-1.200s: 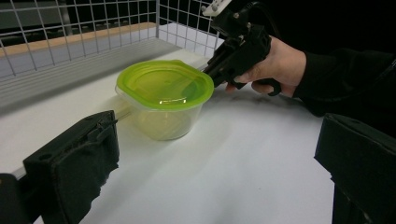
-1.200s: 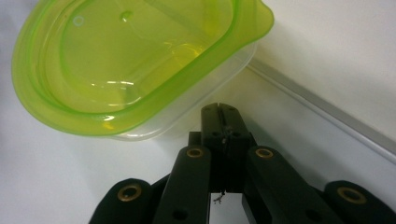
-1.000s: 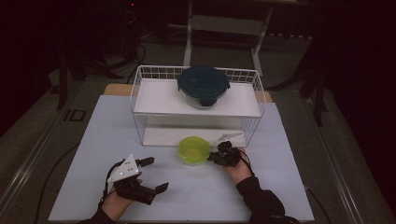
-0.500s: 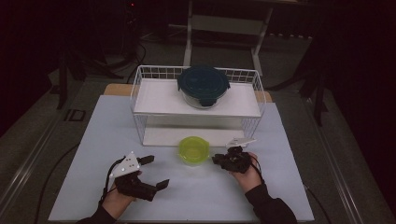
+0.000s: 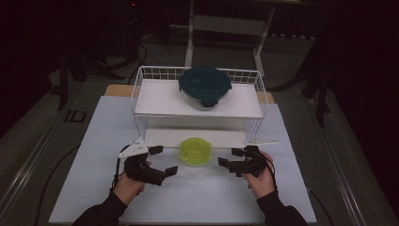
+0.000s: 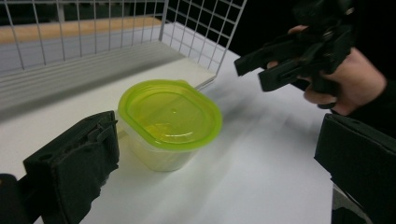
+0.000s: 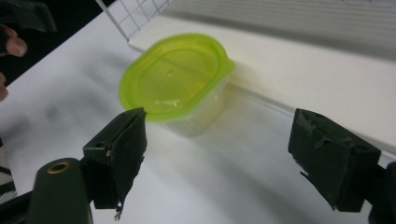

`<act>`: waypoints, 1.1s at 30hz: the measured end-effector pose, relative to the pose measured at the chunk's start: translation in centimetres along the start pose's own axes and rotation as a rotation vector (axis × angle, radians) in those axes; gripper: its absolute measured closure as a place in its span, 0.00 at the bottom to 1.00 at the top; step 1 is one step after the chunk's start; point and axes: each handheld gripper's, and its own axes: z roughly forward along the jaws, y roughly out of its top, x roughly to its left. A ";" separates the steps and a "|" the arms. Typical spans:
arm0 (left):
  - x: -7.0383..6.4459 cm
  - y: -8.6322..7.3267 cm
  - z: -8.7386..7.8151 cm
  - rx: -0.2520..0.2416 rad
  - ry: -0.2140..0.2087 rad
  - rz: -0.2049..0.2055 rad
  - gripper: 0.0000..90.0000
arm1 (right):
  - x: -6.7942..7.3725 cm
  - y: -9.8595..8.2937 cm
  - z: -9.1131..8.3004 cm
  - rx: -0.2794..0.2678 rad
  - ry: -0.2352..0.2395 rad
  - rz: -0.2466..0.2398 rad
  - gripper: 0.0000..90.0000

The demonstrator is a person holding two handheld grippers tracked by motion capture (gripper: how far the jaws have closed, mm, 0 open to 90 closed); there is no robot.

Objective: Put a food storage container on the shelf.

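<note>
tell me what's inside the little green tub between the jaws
The green tub has its lid on. Through the translucent lid and walls nothing distinct shows; whether something lies inside cannot be told. Both sets of jaws stand open, clear of it.

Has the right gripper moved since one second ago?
Yes. The right gripper has pulled back rightward, off the green tub, which stands before the rack.

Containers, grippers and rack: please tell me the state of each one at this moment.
Green container: lid on, upright on the table, free of both grippers.
Blue-lidded bowl: lid on, standing on the rack's top shelf.
Wire rack: upright on the table.
Left gripper: open, holding nothing.
Right gripper: open, holding nothing.
</note>
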 end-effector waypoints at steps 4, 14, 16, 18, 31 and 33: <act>0.7 0.5 1.3 0.047 -0.005 -0.038 0.00 | 0.3 0.6 0.2 -0.007 0.024 0.021 0.18; 3.0 0.7 3.8 0.111 -0.022 -0.253 0.04 | -0.2 1.7 2.6 0.017 0.071 0.144 0.16; 3.6 0.6 3.9 0.102 -0.027 -0.302 0.05 | -0.3 1.9 2.9 0.014 0.082 0.167 0.18; 4.1 0.4 4.2 0.115 -0.024 -0.331 0.06 | -0.5 2.0 3.3 0.011 0.077 0.199 0.22; 5.9 0.3 5.6 0.185 -0.026 -0.507 0.40 | -0.7 1.9 5.6 0.067 0.051 0.333 0.51; 6.1 0.3 5.9 0.190 -0.044 -0.529 0.45 | -0.8 1.7 5.7 0.077 0.051 0.347 0.56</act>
